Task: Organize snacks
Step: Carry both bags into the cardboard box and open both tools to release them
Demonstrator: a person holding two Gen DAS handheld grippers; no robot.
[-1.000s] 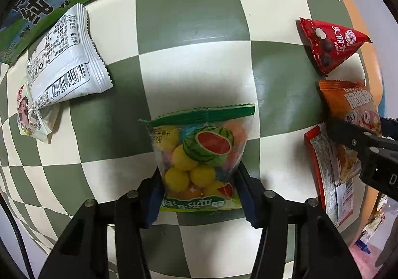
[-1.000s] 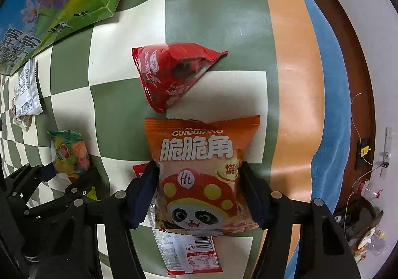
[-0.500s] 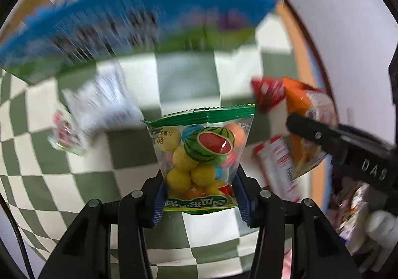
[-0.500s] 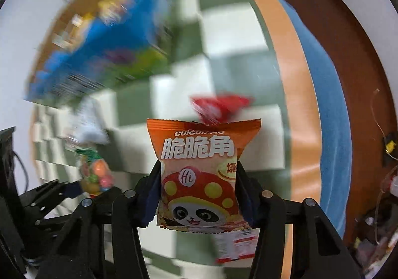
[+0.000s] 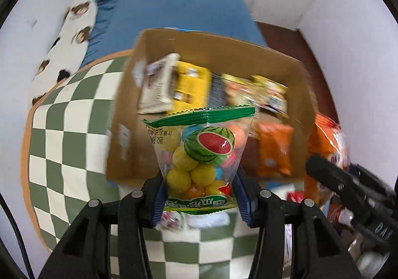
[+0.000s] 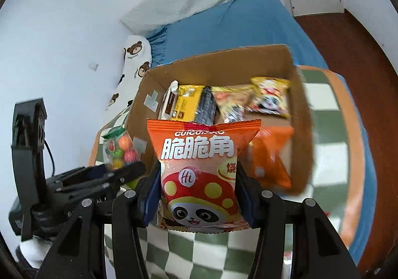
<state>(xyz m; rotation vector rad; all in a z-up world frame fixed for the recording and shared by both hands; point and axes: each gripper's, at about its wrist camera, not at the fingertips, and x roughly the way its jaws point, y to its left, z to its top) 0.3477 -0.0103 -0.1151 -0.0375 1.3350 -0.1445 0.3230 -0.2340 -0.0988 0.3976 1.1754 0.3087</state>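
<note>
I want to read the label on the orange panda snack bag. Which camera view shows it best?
The right wrist view: the orange panda bag faces the camera squarely, clamped in the right gripper, its print sharp. The left wrist view shows only a blurred orange side of it at the right edge, behind the right gripper.

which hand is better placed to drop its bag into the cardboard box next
Right, probably. Its orange panda snack bag already overlaps the open cardboard box; the left gripper holds its clear fruit-candy bag nearer the box's left wall.
</note>
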